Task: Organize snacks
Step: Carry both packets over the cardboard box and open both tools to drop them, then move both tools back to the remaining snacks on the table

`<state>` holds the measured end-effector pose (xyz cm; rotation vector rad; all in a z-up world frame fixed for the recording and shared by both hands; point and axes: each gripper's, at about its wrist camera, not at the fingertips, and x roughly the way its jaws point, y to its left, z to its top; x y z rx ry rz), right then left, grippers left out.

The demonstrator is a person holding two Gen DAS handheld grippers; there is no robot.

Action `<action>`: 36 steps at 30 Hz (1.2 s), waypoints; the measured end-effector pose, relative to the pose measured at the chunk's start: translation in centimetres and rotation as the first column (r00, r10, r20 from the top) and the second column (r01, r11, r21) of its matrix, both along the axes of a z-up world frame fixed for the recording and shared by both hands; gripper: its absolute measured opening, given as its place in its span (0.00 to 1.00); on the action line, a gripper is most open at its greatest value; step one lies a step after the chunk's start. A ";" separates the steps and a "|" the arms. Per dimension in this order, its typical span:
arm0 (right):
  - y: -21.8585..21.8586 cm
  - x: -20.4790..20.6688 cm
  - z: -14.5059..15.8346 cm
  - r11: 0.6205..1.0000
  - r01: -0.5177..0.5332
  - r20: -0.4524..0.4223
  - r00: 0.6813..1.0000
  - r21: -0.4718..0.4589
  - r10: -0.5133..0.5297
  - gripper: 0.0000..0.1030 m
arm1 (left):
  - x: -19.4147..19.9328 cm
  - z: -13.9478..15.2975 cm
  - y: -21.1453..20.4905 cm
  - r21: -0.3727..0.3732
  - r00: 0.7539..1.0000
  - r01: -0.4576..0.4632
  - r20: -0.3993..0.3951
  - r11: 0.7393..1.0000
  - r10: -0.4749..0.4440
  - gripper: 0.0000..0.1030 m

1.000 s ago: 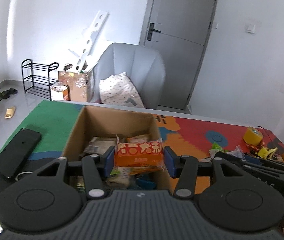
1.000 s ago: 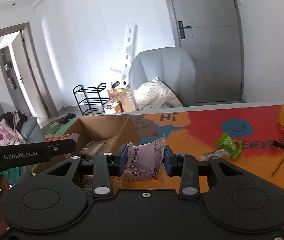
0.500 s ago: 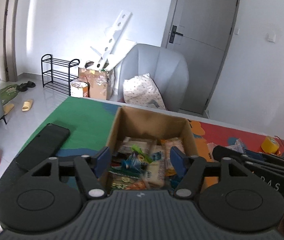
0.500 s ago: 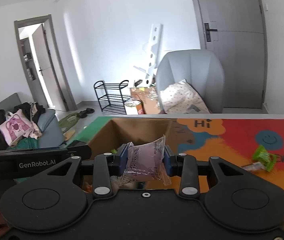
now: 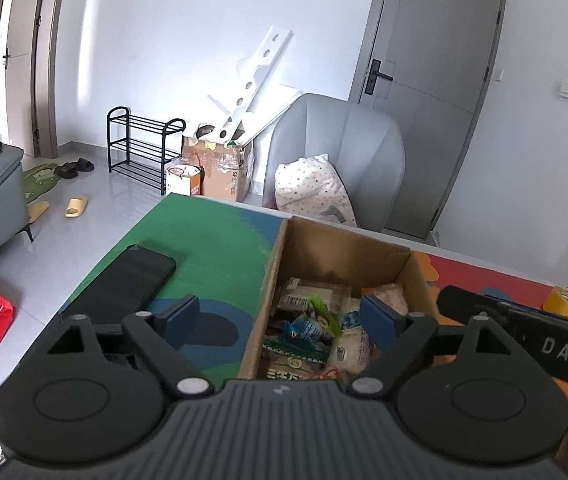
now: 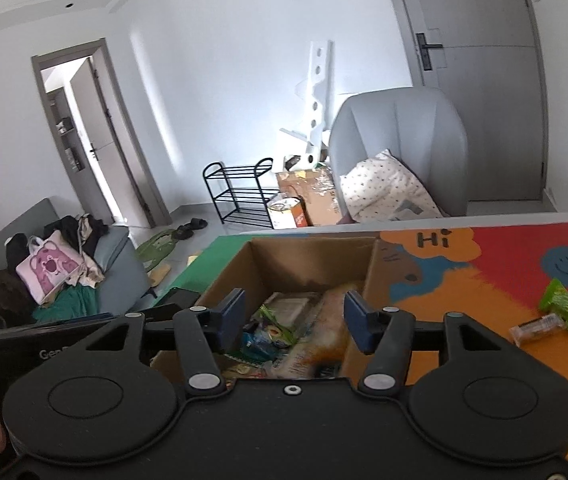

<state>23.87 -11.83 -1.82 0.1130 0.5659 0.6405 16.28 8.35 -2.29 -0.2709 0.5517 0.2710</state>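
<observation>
Your left claw (image 5: 280, 322) stands wide apart with nothing between its pads; its jaws have just been opening, straddling the left wall of the cardboard box (image 5: 270, 276). Your right claw (image 6: 294, 320) is open too, its jaws having just spread, empty above the box (image 6: 308, 256). The snacks (image 5: 316, 328) lie piled inside the box on the colourful surface (image 5: 212, 236). A green packet (image 6: 562, 302) lies out on the surface, well apart. A black phone (image 5: 124, 284) rests left of the box.
</observation>
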 end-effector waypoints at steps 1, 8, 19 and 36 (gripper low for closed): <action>-0.3 0.0 -0.1 1.000 0.009 -0.003 1.000 0.001 -0.009 0.58 | 0.0 -0.1 -0.1 0.000 1.000 0.001 -0.003 1.000 -0.001 0.86; -1.9 -0.4 -0.3 0.997 0.073 0.002 0.997 -0.017 -0.073 0.73 | 0.4 -0.4 -1.4 0.008 0.999 0.045 -0.011 0.999 -0.044 0.92; -4.9 -1.3 -0.7 0.988 0.140 0.020 0.990 -0.060 -0.139 1.00 | 1.3 -1.1 -3.9 -0.006 0.994 0.088 -0.058 0.996 -0.088 0.96; -11.1 -1.7 -1.6 0.963 0.267 0.007 0.964 -0.032 -0.267 1.00 | 1.7 -0.7 -8.3 -0.013 0.981 0.196 0.020 0.981 -0.195 1.00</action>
